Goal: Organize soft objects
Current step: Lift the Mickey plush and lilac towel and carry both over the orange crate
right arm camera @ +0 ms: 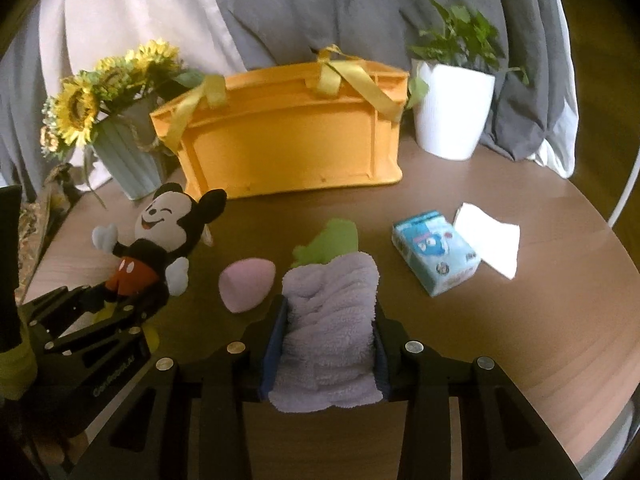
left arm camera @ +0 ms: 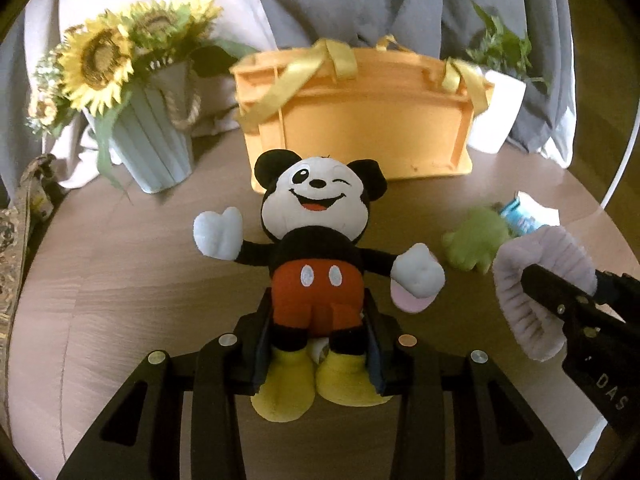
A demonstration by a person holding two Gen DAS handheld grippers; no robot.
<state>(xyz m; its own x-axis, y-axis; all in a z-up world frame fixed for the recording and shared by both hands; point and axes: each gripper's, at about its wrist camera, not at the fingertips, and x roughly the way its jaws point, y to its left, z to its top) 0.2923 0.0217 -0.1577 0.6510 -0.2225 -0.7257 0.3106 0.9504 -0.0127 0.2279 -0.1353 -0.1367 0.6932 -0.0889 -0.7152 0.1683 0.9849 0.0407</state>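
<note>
While left fingers (left arm camera: pixel 318 344) clench mouse plush (left arm camera: pixel 316 248), right fingers (right arm camera: pixel 330 344) clench lilac towel (right arm camera: pixel 330 320), green toy (right arm camera: pixel 330 240) half hidden.

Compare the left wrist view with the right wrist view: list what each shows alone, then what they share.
Only the left wrist view: the mouse plush's yellow feet clamped in the left gripper, seen head-on.

Only the right wrist view: the whole tissue pack, the white cloth, and the full pink egg-shaped toy.

Both: the orange basket, sunflower pot, white planter, green plush, and the lilac towel gripped by the right gripper.
</note>
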